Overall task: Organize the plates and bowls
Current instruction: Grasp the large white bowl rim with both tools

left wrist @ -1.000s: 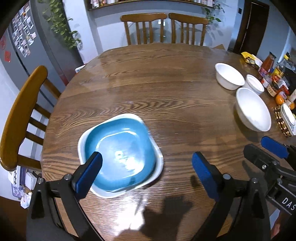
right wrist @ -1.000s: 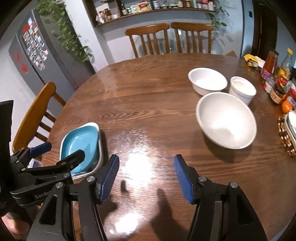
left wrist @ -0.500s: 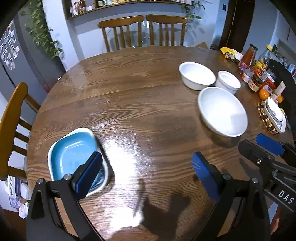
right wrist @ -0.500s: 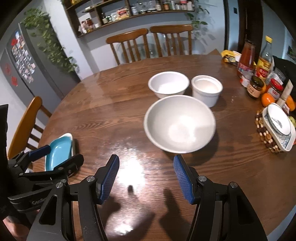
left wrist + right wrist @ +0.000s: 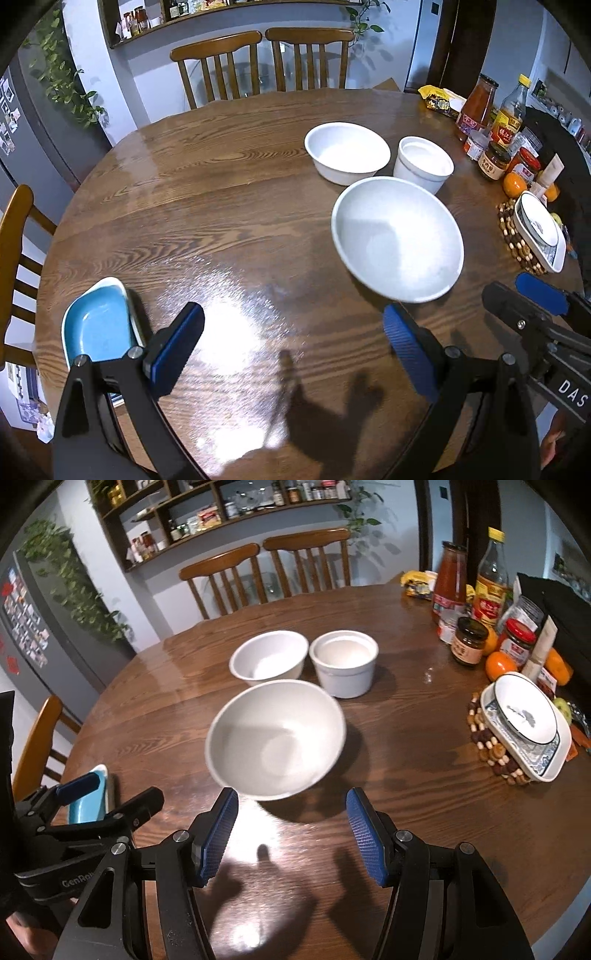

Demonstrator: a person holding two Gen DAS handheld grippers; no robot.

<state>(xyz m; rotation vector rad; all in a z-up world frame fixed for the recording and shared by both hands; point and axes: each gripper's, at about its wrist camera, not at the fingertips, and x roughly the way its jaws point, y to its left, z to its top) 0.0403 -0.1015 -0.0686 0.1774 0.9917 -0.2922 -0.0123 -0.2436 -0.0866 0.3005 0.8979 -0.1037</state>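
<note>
Round wooden table (image 5: 229,206) is filling both views. Left gripper (image 5: 291,343) is sitting at the bottom of the left wrist frame, blue pads spread wide with only bare wood between them, holding nothing. Right gripper (image 5: 291,834) is sitting at the bottom of the right wrist frame, jaws parted too, nothing between the pads; the large white bowl (image 5: 275,738) is lying just above the gap, centre frame, not touching the pads.

In the left wrist view the large white bowl (image 5: 397,238) is showing right of centre, resting on the table. Behind it, upper right, a medium white bowl (image 5: 347,151) and a small straight-sided white bowl (image 5: 423,162) are standing side by side, close to each other and near the big one. Blue square plate (image 5: 98,325) is lying at lower left near the table edge, nested in a white-rimmed dish, partly hidden by the left finger.

In the right wrist view a patterned plate stack (image 5: 524,723) is sitting on a beaded trivet (image 5: 487,746) at the right edge. Bottles and jars (image 5: 476,602) and oranges (image 5: 500,666) are crowding the upper right. Two wooden chairs (image 5: 269,572) are standing at the far side of the table, top centre.
</note>
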